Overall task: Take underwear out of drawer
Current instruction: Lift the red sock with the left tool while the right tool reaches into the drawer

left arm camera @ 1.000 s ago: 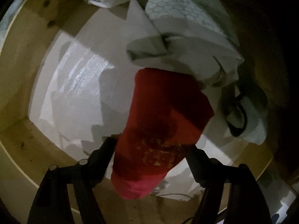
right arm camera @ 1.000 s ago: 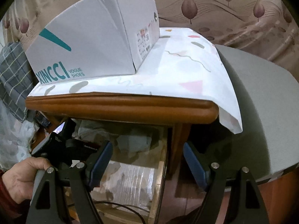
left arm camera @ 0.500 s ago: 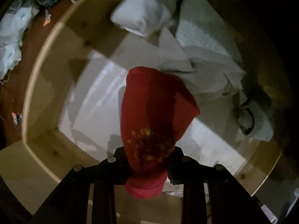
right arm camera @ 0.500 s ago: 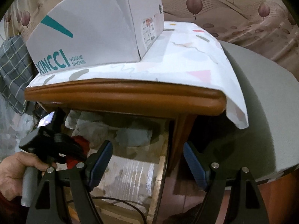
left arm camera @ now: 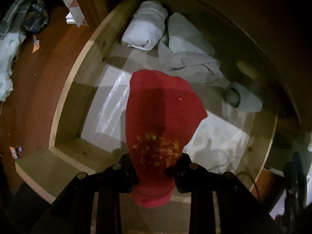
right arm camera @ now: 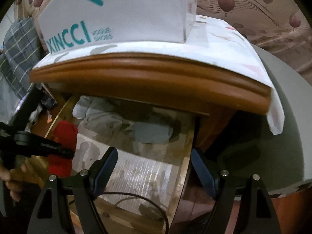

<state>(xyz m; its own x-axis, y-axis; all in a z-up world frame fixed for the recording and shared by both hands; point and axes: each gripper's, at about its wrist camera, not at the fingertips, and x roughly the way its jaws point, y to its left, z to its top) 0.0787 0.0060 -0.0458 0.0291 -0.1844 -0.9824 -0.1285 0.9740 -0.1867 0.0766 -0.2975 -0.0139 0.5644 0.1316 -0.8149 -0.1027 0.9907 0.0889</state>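
Between the left gripper's (left arm camera: 155, 172) pads: red underwear (left arm camera: 161, 117) with a yellow-orange print, clamped near its waistband, rest hanging off the fingertips above the drawer (left arm camera: 64, 105). Jaws were closing on it a moment ago; pads now press the fabric both sides. Beyond the hanging cloth, on the drawer's pale liner: rolled white cloth (left arm camera: 145, 30) and crumpled white pieces at the far end. Right gripper (right arm camera: 154, 164) is spread wide, nothing between the blue pads, aimed at the drawer's front half. Above it, a wooden tabletop edge (right arm camera: 152, 72) carrying a white shoe box (right arm camera: 120, 13).
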